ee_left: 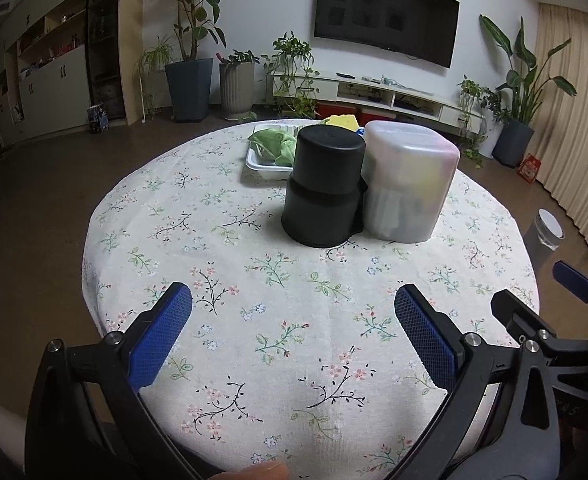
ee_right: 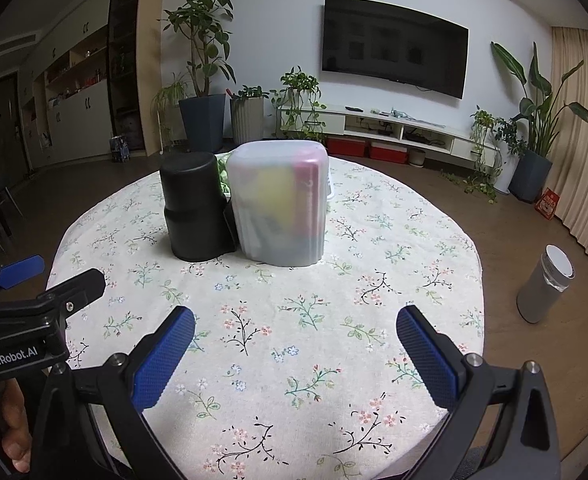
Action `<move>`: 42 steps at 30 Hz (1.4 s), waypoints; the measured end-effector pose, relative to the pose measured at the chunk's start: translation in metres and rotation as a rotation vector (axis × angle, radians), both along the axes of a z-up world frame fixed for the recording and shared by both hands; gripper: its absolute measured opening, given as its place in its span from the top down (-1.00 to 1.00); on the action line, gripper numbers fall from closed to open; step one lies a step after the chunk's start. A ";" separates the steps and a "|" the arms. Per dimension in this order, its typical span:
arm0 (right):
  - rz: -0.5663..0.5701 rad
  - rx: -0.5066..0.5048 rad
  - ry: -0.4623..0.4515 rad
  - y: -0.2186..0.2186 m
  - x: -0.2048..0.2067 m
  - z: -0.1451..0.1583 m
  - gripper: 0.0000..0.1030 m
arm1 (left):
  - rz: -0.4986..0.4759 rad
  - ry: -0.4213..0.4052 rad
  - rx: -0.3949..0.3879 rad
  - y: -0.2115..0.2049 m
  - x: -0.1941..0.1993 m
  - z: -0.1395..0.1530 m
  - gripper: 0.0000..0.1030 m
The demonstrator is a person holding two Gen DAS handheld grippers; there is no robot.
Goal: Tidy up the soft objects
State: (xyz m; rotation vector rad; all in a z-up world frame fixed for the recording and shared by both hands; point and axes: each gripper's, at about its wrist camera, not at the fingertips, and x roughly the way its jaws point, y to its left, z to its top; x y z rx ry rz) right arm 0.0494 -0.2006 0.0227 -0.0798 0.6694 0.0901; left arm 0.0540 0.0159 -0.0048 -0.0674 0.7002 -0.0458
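Behind everything was a living room with a dark wall television [ee_right: 394, 46] and potted plants, and in front a round worktop [ee_left: 253, 332] under a cloth with small flowers. Near its middle stood a black cylindrical container [ee_left: 324, 186] and, touching it or just beside it, a frosted translucent container [ee_left: 408, 182] in which yellow and pink soft things showed dimly. Farther back a white tray [ee_left: 259, 166] held a crumpled green cloth [ee_left: 275, 142], with something yellow [ee_left: 340, 120] behind it. The left hand-held gripper [ee_left: 294, 338] and the right hand-held gripper [ee_right: 296, 356] both had their blue pads wide apart, held nothing, and hung over the near part of the cloth, well apart from the containers. I judge the green cloth light and limp; it would fold and slide, so a pinch on a raised fold in its middle seems best. The frosted container looked smooth, perhaps slippery. The left wrist view showed the tray and cloth plainly; in the right wrist view the containers almost hid them, but the pink item inside was clearer there.
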 end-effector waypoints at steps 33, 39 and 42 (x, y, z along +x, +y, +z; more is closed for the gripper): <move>-0.001 -0.009 -0.005 0.005 -0.004 0.002 -1.00 | 0.023 0.001 0.040 -0.004 -0.003 0.002 -1.00; -0.002 -0.010 -0.005 0.005 -0.005 0.003 -1.00 | 0.027 0.004 0.043 -0.002 -0.001 0.001 -1.00; -0.001 -0.010 -0.005 0.005 -0.004 0.003 -1.00 | 0.029 0.007 0.043 -0.002 -0.001 0.001 -1.00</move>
